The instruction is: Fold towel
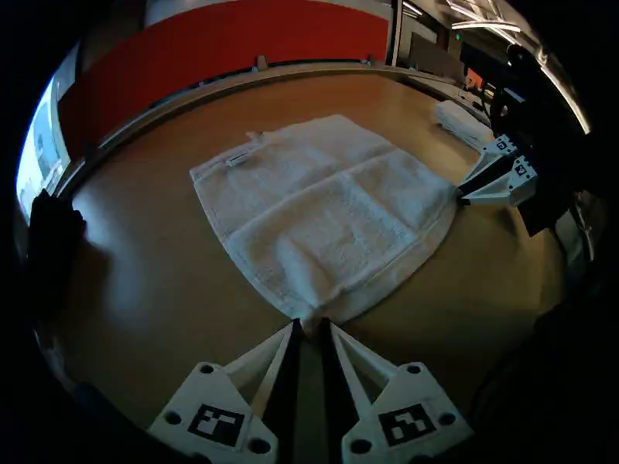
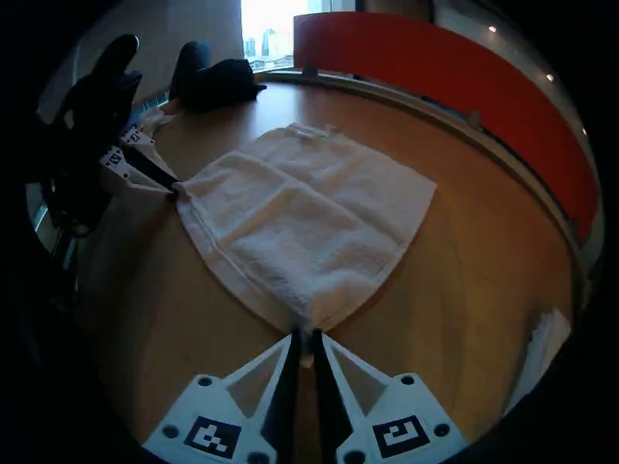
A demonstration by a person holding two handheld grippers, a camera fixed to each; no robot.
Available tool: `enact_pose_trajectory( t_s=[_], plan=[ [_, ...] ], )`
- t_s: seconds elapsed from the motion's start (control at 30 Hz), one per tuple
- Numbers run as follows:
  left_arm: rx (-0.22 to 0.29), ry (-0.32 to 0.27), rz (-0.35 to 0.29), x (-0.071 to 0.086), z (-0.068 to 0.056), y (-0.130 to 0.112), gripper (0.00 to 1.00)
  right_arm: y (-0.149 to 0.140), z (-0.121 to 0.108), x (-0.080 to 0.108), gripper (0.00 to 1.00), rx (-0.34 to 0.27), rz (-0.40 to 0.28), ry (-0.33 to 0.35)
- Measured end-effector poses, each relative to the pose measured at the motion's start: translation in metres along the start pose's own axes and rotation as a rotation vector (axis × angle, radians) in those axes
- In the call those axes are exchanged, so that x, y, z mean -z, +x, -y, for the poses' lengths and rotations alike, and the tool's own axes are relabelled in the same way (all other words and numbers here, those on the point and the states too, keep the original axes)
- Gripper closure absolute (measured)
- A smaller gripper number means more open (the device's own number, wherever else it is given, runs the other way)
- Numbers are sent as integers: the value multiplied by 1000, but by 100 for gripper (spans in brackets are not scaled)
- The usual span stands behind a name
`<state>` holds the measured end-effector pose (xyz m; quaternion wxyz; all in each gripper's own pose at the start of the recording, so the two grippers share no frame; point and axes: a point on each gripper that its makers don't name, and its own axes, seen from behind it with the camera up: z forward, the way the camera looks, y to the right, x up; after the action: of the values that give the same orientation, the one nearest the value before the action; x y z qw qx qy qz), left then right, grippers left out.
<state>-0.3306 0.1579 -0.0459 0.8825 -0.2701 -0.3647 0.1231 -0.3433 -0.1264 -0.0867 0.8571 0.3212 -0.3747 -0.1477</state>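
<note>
A white towel (image 1: 325, 209) lies spread flat on the wooden table (image 1: 155, 263), with a fold crease across it. In the left gripper view my left gripper (image 1: 309, 326) is at the towel's near corner, its fingers closed on the cloth. My right gripper (image 1: 463, 195) shows at the right, its tips at the towel's right corner. In the right gripper view the towel (image 2: 309, 216) spreads ahead, and my right gripper (image 2: 304, 338) pinches its nearest corner. My left gripper (image 2: 175, 190), held by a dark-sleeved hand, grips the left corner.
A red partition (image 1: 224, 46) runs behind the table's far edge. A second folded white cloth (image 1: 458, 121) lies at the far right, seen also as the cloth (image 2: 545, 340) at the table edge. A dark bag (image 2: 220, 81) sits near the window.
</note>
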Motion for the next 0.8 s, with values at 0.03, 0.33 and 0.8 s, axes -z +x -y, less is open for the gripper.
enact_pose_trajectory(
  t_s=[0.03, 0.33, 0.8],
  plan=[
    [7, -3, 0, 0, -1, 0, 91, 1, 0, 0, 89, 0, -4, -2],
    [30, -16, -3, 1, -3, 3, 92, 7, -2, 5, 89, -16, -19, -2],
    [81, -12, -36, 27, 1, 33, 92, 34, -3, 28, 90, -27, -79, -12]
  ],
)
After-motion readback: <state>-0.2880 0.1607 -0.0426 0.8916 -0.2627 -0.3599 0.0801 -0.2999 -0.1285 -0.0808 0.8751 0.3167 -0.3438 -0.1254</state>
